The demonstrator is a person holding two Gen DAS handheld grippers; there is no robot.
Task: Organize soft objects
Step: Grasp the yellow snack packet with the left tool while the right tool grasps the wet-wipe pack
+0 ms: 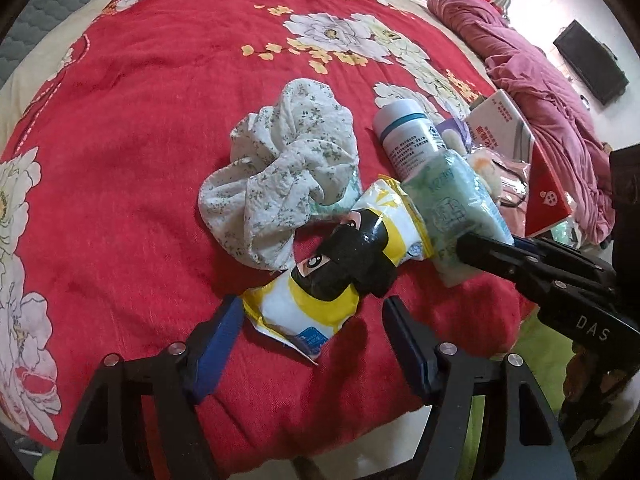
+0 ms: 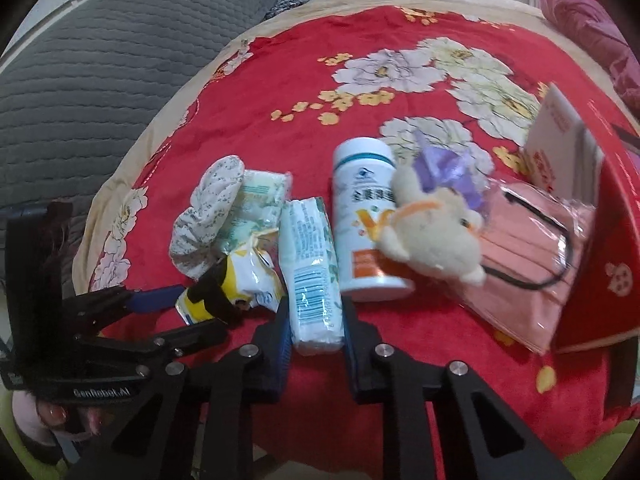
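On the red flowered blanket (image 1: 140, 120) lies a yellow, white and black cartoon wipes pack (image 1: 332, 276), also in the right wrist view (image 2: 236, 284). My left gripper (image 1: 314, 316) is open with the pack's near end between its jaws. My right gripper (image 2: 314, 320) is shut on a pale green tissue pack (image 2: 310, 264), which shows in the left wrist view (image 1: 456, 208). A crumpled white floral cloth (image 1: 284, 172) lies to the left, partly over another tissue pack (image 2: 256, 204). A cream plush toy (image 2: 434, 232) rests against a white bottle (image 2: 362, 216).
A pink face-mask pack (image 2: 532, 264), a red box (image 2: 600, 240) and a white booklet (image 2: 560, 148) lie at the right. A purple quilt (image 1: 532, 80) is bunched at the far right. A grey quilted mattress (image 2: 100, 60) shows beyond the blanket's left edge.
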